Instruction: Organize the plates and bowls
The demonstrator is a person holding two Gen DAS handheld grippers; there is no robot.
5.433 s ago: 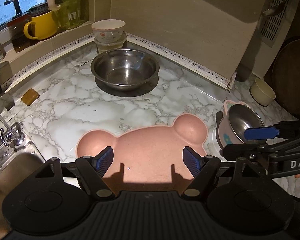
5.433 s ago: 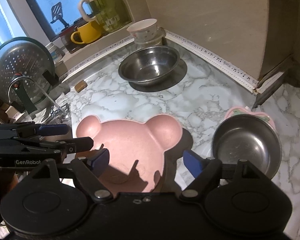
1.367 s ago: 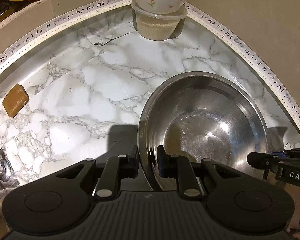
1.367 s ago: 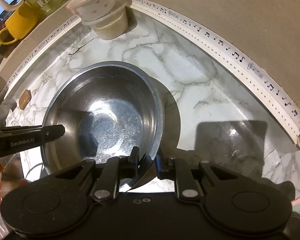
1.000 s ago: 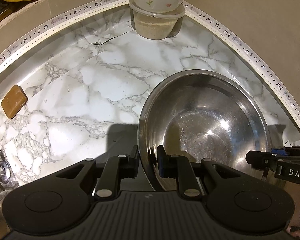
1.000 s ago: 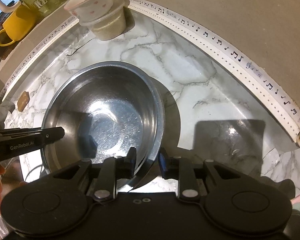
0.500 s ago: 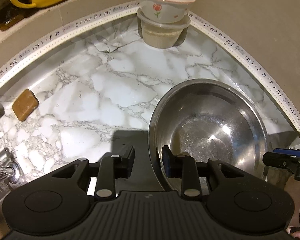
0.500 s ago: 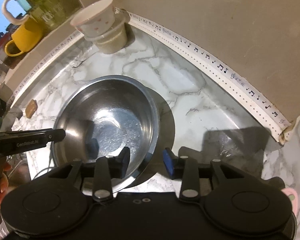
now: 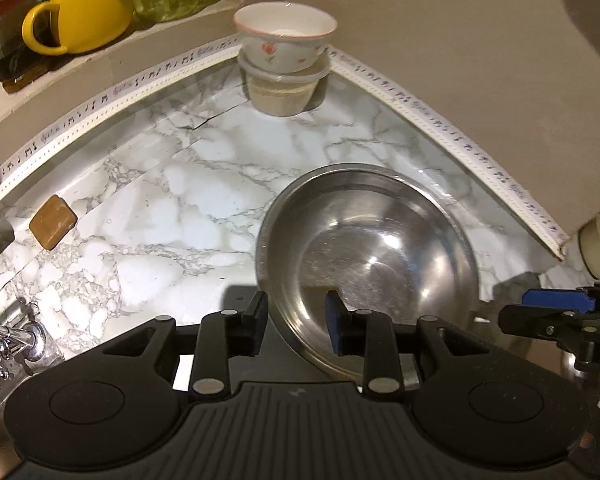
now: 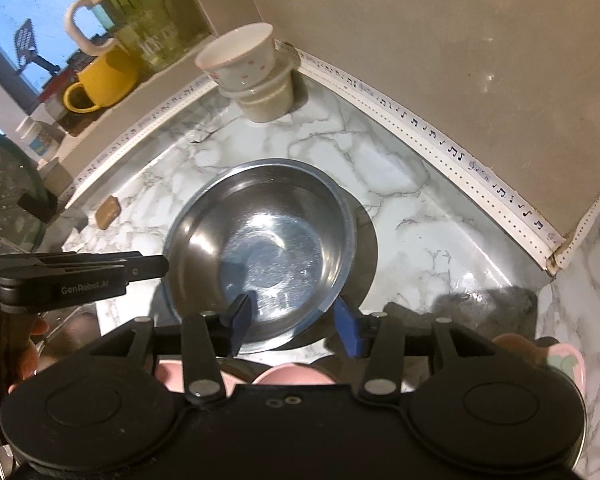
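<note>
The left gripper (image 9: 293,322) is parted, its fingers straddling the near-left rim of the steel bowl (image 9: 374,256) without pinching it. The right gripper (image 10: 296,322) gapes likewise astride the bowl's near-right rim, holding nothing. The bowl is wide, shiny and empty, sitting on the marble counter (image 9: 172,200). Beyond it, in the corner, a small floral bowl (image 9: 285,38) rests on a lidded tub (image 9: 282,92).

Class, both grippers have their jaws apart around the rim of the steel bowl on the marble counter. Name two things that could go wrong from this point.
1. Each open gripper, left gripper and right gripper, has one finger inside the steel bowl; pulling away carelessly could catch the rim and drag or tip it.
2. The flowered bowl is perched on a plastic container in the corner; a bump could topple that stack.
</note>
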